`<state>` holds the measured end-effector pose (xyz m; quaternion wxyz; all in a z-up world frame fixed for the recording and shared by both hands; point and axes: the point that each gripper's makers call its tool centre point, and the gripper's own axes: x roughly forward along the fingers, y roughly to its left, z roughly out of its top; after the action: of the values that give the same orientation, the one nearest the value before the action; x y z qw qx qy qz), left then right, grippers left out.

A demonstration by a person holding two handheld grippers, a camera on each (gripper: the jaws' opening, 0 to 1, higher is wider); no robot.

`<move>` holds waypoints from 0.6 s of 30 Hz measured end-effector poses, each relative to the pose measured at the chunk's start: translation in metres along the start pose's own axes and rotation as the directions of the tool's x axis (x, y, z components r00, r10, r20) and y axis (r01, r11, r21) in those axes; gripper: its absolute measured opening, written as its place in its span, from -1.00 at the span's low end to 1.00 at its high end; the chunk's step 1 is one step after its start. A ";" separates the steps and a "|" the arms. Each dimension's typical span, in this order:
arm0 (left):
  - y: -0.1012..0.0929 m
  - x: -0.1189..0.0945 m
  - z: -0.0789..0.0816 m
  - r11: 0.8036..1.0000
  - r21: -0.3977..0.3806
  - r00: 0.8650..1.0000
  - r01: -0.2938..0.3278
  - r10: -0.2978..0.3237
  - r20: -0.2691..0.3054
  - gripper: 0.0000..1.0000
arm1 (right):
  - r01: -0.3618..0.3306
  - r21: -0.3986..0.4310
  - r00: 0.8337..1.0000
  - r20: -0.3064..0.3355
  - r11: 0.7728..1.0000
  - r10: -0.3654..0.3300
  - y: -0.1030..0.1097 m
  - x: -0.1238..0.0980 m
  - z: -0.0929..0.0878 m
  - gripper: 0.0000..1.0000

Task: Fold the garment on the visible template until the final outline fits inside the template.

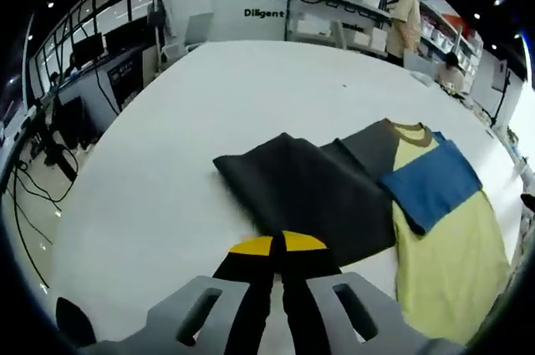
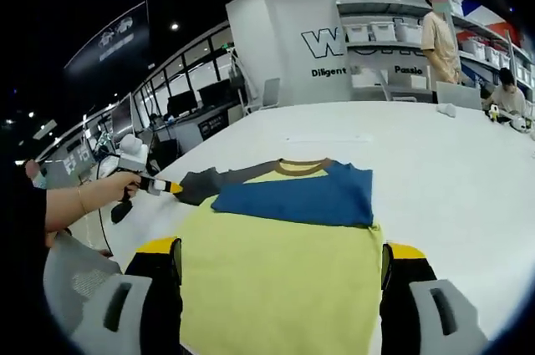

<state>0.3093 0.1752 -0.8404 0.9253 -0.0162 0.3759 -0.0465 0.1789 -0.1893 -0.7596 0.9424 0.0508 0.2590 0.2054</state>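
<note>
Yellow-tipped jaws of the left gripper (image 1: 278, 246), nearest the lens in the left gripper view, stand pressed together just at the near edge of the dark grey sleeve (image 1: 313, 188); whether any cloth lies pinched between them cannot be told. Largest in both views is the white table (image 1: 167, 146), which bears the shirt (image 1: 451, 263). Its yellow body lies flat, and the grey sleeve stretches away from that body across the table. A blue sleeve (image 1: 430, 184) is folded over the chest of the shirt, just below the brown collar (image 1: 411, 129).

From the right gripper view, the right gripper (image 2: 280, 259) hangs over the lower part of the shirt (image 2: 276, 280) with its jaws spread wide, one at either side edge of the yellow body (contact with the cloth cannot be judged). Beyond it the blue sleeve (image 2: 297, 196) crosses the chest, touching the collar (image 2: 303, 166). The left gripper (image 2: 171, 188), held in a hand (image 2: 113, 186), meets the tip of the grey sleeve (image 2: 209, 181) at the far side of the shirt from the blue sleeve's fold. A person (image 2: 439, 33) stands by shelves (image 2: 376, 33) beyond the table (image 2: 468, 180).
</note>
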 end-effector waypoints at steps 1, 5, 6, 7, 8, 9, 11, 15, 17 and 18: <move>-0.004 -0.004 0.008 1.000 0.011 1.000 0.017 -0.017 0.021 -0.89 | -0.005 -0.010 1.000 -0.003 1.000 0.005 0.003 -0.001 0.002 0.98; -0.015 -0.012 0.031 0.998 0.040 0.995 0.054 -0.057 0.083 -0.89 | -0.015 -0.014 1.000 -0.014 1.000 0.015 0.005 0.001 0.000 0.98; -0.019 -0.014 0.037 0.997 0.056 0.994 0.060 -0.065 0.089 -0.89 | -0.018 -0.014 1.000 -0.024 1.000 0.017 0.005 0.002 -0.002 0.98; -0.023 -0.016 0.041 0.995 0.066 0.993 0.071 -0.077 0.095 -0.89 | -0.018 -0.014 0.999 -0.030 1.000 0.017 0.005 0.003 -0.003 0.98; -0.027 -0.017 0.046 0.993 0.079 0.990 0.087 -0.095 0.105 -0.89 | -0.018 -0.015 0.999 -0.031 1.000 0.017 0.005 0.003 -0.004 0.98; -0.031 -0.018 0.050 0.992 0.080 0.988 0.098 -0.107 0.113 -0.89 | -0.020 -0.016 0.999 -0.037 1.000 0.019 0.006 0.003 -0.006 0.98; -0.039 -0.020 0.061 0.988 0.098 0.983 0.115 -0.128 0.130 -0.89 | -0.021 -0.012 0.999 -0.048 1.000 0.021 0.007 0.003 -0.009 0.98; -0.057 -0.022 0.079 0.976 0.148 0.970 0.158 -0.182 0.164 -0.89 | -0.027 -0.018 0.997 -0.077 0.999 0.025 0.007 0.003 -0.014 0.98; -0.065 -0.021 0.085 0.968 0.184 0.965 0.170 -0.201 0.168 -0.89 | -0.027 -0.020 0.996 -0.080 0.999 0.025 0.008 0.003 -0.014 0.98; -0.073 -0.021 0.089 0.960 0.209 0.960 0.186 -0.223 0.168 -0.89 | -0.031 -0.024 0.996 -0.082 0.999 0.029 0.009 0.003 -0.014 0.98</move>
<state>0.3508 0.1043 -0.7568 0.9444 0.0294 0.2759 -0.1766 0.1710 -0.1801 -0.7716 0.9285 0.0343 0.2939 0.2245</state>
